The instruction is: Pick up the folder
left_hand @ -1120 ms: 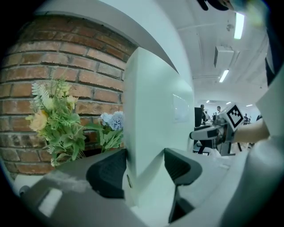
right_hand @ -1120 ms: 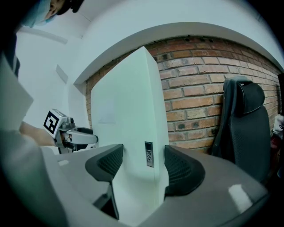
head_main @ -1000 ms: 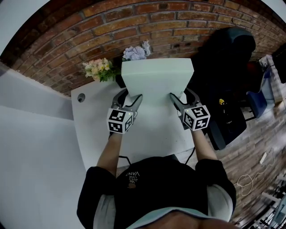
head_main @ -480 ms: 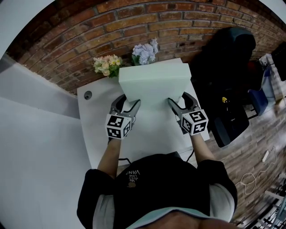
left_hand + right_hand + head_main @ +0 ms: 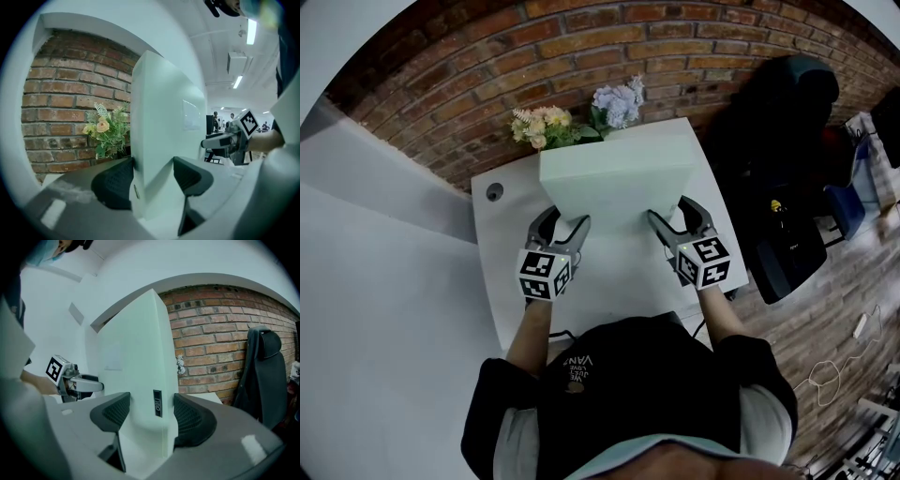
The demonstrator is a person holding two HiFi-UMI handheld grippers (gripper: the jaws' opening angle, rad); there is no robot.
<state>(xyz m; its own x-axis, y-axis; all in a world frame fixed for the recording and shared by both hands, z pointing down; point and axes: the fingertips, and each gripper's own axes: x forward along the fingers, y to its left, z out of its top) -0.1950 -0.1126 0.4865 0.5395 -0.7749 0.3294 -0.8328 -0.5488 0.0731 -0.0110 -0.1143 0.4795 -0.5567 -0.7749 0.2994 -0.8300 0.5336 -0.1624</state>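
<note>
The folder is a thick pale green box file, standing upright over the white desk. My left gripper is shut on its left end and my right gripper on its right end. In the left gripper view the folder fills the gap of my left gripper, and both dark pads lie against its sides. The right gripper view shows the folder likewise clamped in my right gripper, a small dark label on its spine. Its underside is hidden.
Peach flowers and lilac flowers stand at the desk's back edge against the brick wall. A black office chair is to the right. A round cable hole sits in the desk's back left corner.
Both grippers have drawn the folder back from the wall toward the person. The flowers behind it now show more fully. Both grips are unchanged.
</note>
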